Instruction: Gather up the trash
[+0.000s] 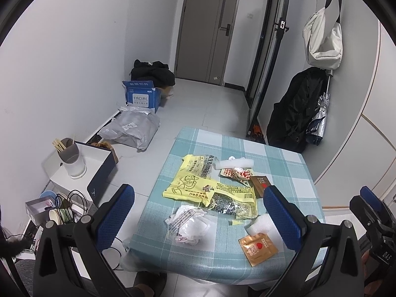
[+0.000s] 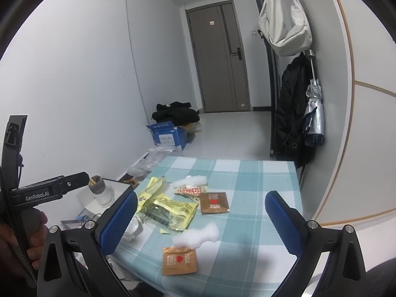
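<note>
Trash lies on a table with a blue checked cloth (image 1: 279, 163) (image 2: 259, 173). A large yellow wrapper (image 1: 198, 185) (image 2: 160, 203) covers the middle. A crumpled white plastic bag (image 1: 190, 225) sits near the front. White foam pieces (image 1: 235, 163) (image 2: 198, 234) lie at the back and front. A gold sachet (image 1: 257, 248) (image 2: 178, 259) rests at the near edge, a brown sachet (image 1: 259, 185) (image 2: 213, 201) farther back, beside a red-and-white wrapper (image 1: 236, 174) (image 2: 190, 190). My left gripper (image 1: 198, 212) hovers open above the table's front. My right gripper (image 2: 201, 220) is open too, holding nothing.
On the floor at left stand a blue carton (image 1: 143, 96), a grey plastic parcel (image 1: 133, 130), a white box with a cup of chopsticks (image 1: 71, 158) and a cluttered heap of cables (image 1: 64, 205). A dark coat (image 1: 297, 109), an umbrella and a white bag (image 1: 324, 42) hang at right.
</note>
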Demonstrator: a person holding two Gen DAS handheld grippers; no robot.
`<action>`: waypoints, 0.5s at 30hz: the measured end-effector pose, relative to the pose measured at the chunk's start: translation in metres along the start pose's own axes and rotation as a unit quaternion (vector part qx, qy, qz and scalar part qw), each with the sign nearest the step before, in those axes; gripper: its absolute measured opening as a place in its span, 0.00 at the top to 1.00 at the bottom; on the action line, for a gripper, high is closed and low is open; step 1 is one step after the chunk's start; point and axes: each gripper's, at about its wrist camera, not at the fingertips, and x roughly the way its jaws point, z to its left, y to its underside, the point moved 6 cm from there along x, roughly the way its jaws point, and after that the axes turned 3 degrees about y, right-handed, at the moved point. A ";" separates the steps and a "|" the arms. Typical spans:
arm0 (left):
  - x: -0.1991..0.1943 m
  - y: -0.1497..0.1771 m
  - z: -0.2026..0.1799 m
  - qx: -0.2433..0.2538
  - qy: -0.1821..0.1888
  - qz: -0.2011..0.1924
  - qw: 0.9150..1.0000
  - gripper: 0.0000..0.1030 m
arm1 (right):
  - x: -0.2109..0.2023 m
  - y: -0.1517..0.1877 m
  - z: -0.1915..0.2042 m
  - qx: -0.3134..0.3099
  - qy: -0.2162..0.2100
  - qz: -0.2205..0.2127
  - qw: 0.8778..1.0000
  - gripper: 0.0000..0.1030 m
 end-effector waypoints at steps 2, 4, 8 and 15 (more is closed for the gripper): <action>0.000 0.000 0.000 0.001 0.000 0.001 1.000 0.01 | 0.000 0.000 0.001 -0.001 0.000 -0.001 1.000 0.00; 0.000 -0.001 0.000 0.001 0.000 0.000 1.000 0.01 | 0.000 0.000 0.002 -0.003 0.001 -0.002 1.000 0.00; 0.000 -0.001 -0.001 0.001 0.000 0.001 1.000 0.01 | 0.001 0.000 0.002 -0.001 0.001 -0.001 1.000 0.00; 0.001 0.000 -0.001 0.000 0.000 0.002 1.000 0.01 | 0.001 0.000 0.001 -0.001 -0.008 0.000 1.000 0.00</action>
